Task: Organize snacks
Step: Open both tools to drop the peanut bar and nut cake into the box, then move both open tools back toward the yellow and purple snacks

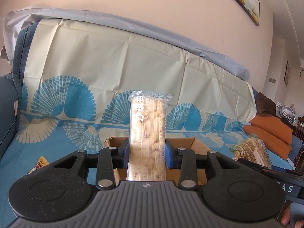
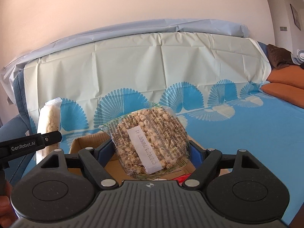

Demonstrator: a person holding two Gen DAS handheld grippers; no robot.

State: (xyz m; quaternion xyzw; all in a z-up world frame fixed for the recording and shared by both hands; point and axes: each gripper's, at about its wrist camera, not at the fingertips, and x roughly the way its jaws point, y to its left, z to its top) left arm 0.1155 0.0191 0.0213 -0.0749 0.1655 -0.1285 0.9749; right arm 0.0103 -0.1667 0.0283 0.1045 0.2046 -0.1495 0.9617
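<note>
Two grippers are each holding a wrapped snack above an open cardboard box [image 1: 191, 146] that is sitting on a sofa draped in a cream and blue fan-patterned cover [image 1: 106, 60]. On the left, the left gripper [image 1: 146, 153] is standing partly closed, its blue pads [image 1: 169, 156] pressing on both sides of a long clear-wrapped bar [image 1: 148, 131], which is rising upright between them with its crimped end pointing up, in front of the sofa back. A small yellow packet [image 1: 39, 166] is lying on the seat at the far left of that view. Moving right, the right gripper [image 2: 152, 152] is standing wide, its fingers clamping the edges of a round puffed-grain cake [image 2: 150, 140] in clear wrap with a white printed label across it; the cake is tilting over the box interior. A red item [image 2: 180, 177] is showing partly inside the box beneath it. Further right, orange cushions [image 2: 285, 87] are resting on the seat.
</note>
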